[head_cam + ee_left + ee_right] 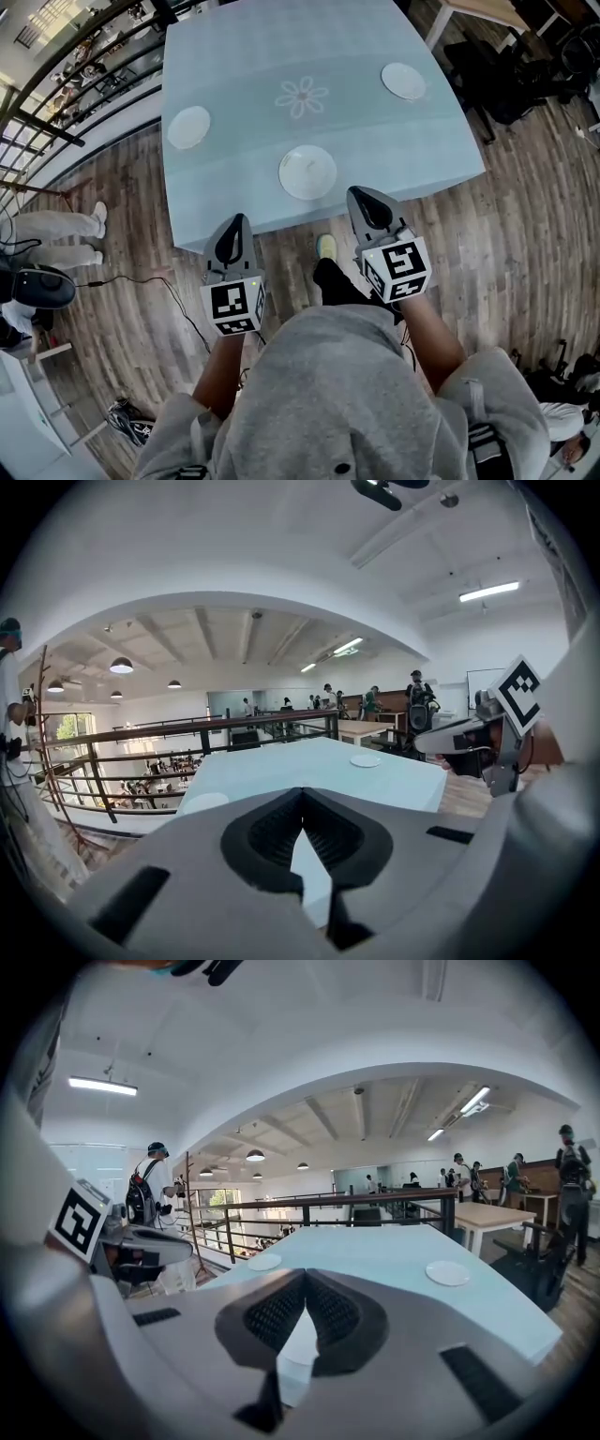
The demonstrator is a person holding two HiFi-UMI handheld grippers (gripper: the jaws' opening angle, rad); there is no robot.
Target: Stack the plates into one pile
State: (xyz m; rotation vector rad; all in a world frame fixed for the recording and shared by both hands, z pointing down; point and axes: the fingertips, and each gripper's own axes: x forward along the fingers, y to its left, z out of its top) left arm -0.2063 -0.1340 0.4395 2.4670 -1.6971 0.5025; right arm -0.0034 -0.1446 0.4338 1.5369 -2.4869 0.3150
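Three white plates lie apart on a table with a pale blue cloth [234, 56]: a near plate [307, 172] by the front edge, a left plate [188, 127] and a far right plate [404, 82]. My left gripper [239, 219] is shut and empty, just short of the table's front edge. The right gripper [355, 191], likewise shut and holding nothing, has its tip at that edge, to the right of the near plate. Past the shut jaws in the left gripper view I see the left plate [203, 802] and the far right plate [365, 760]. The right gripper view shows the left plate [264, 1262] and the far right plate [447, 1273].
A flower pattern [302, 97] marks the cloth's middle. A black railing [75, 66] runs along the left over a drop. A person's legs [56, 230] stand on the wooden floor at left. Another table [478, 11] and dark chairs [506, 75] are at the back right.
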